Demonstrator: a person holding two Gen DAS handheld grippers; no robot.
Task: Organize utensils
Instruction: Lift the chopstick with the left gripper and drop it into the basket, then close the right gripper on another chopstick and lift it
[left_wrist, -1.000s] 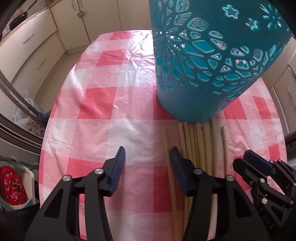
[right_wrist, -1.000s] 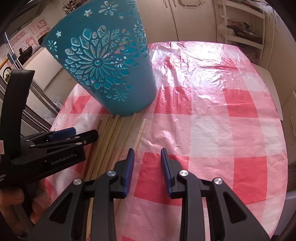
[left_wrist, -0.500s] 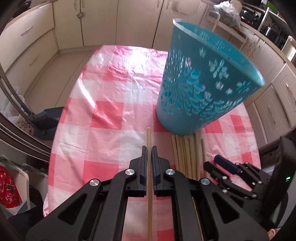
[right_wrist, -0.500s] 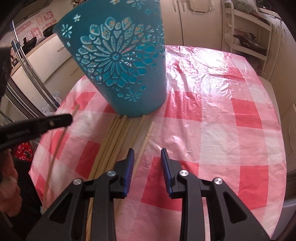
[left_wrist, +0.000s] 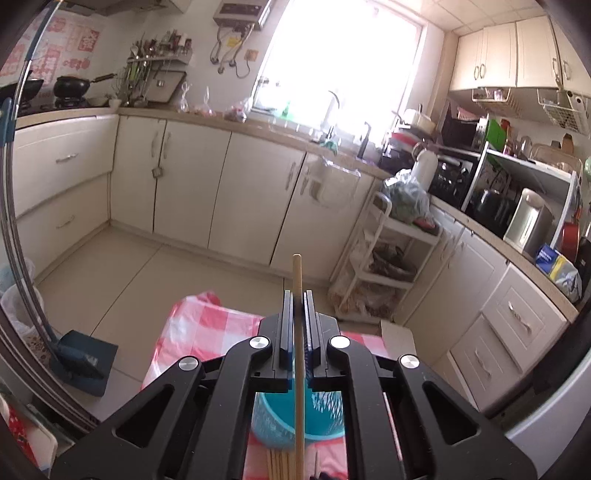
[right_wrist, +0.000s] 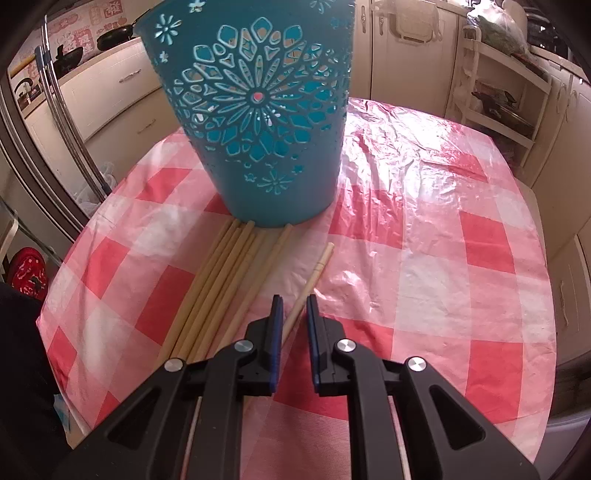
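Note:
My left gripper (left_wrist: 296, 295) is shut on a wooden chopstick (left_wrist: 297, 280), held high with its tip pointing at the kitchen cabinets. Below it I see the teal cut-out basket (left_wrist: 280, 424) and more chopsticks (left_wrist: 280, 463) on the table. In the right wrist view the teal basket (right_wrist: 258, 122) stands on the pink checked tablecloth (right_wrist: 424, 240). Several chopsticks (right_wrist: 221, 280) lie in a bundle in front of it. My right gripper (right_wrist: 294, 301) is open, low over the table, its jaws on either side of a single chopstick (right_wrist: 310, 280) lying to the right of the bundle.
Cream kitchen cabinets (left_wrist: 221, 192) and a white trolley (left_wrist: 388, 258) stand beyond the table. A blue dustpan (left_wrist: 81, 354) rests on the floor at the left. The table edge (right_wrist: 546, 332) curves on the right.
My left gripper has lifted the chopstick high and tilted up, away from the table. My right gripper has moved forward and its jaws now straddle the single chopstick.

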